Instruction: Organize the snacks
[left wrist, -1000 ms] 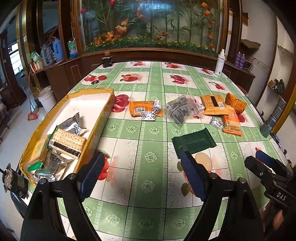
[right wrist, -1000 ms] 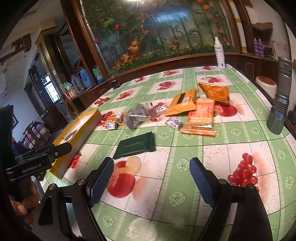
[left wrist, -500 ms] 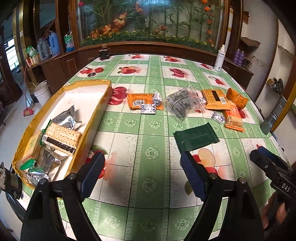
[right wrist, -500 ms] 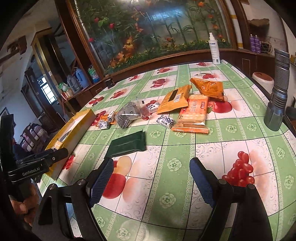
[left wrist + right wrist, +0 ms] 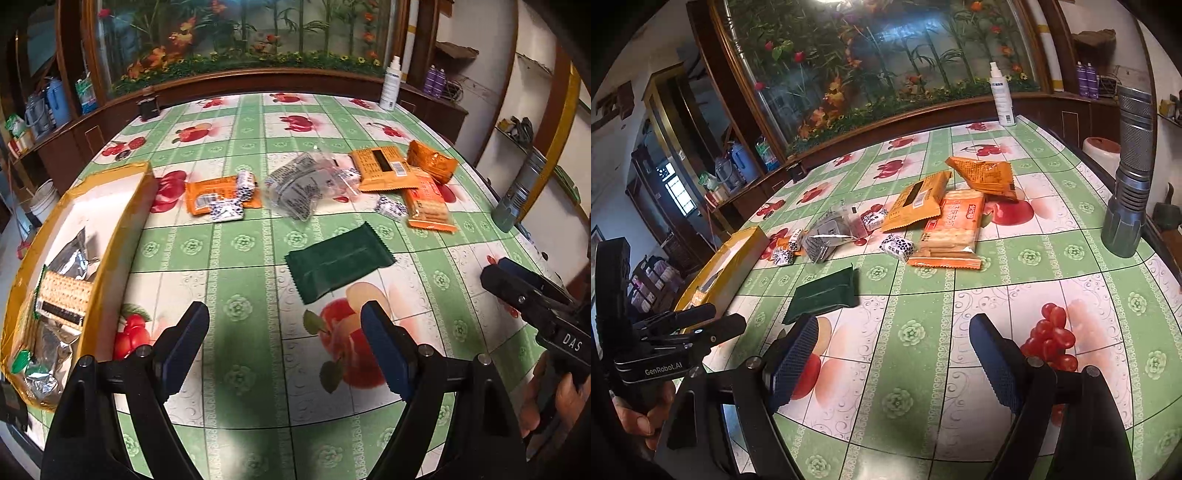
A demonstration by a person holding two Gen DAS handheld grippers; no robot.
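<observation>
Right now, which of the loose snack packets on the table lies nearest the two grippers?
The dark green packet, lying flat by itself just ahead of both open grippers; the orange packets and the small wrapped sweets sit farther back.

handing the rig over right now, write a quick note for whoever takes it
Left gripper: open, holding nothing, above the table near the front edge.
Right gripper: open, holding nothing, also above the table.
Yellow box at the table's left: already holds a cracker pack and several foil packets.
Left on the table: dark green packet nearest both grippers, then the orange packs, a clear bag and small black-and-white sweets farther back.
The green packet looks like the easiest next pick.
</observation>
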